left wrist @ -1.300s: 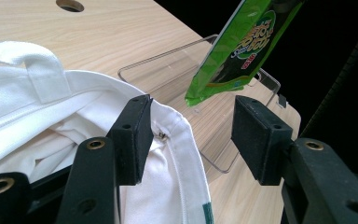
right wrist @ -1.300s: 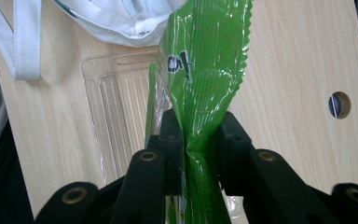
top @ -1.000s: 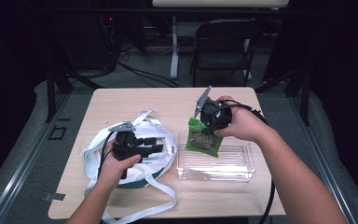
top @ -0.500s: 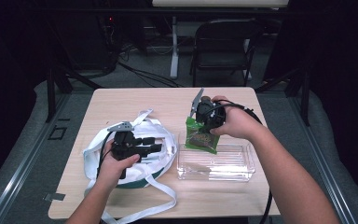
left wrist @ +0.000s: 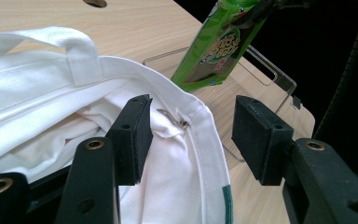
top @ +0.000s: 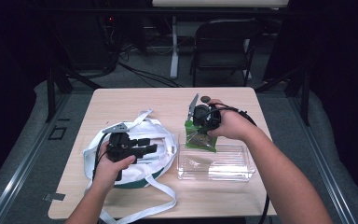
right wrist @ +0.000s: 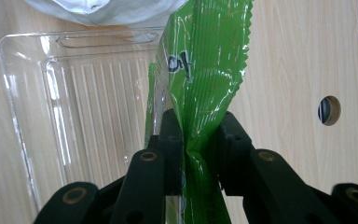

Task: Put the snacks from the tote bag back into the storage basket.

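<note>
We could not read the print on the green packet (left wrist: 223,44), its top cut off by the frame's edge. The right gripper (top: 206,122) hid the packet's upper end, and the white bag's (top: 156,140) inside stayed hidden from us.

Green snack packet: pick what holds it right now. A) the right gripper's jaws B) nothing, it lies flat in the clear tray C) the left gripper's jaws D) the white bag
A: the right gripper has its jaws clamped on the green snack packet, above the clear tray.
</note>
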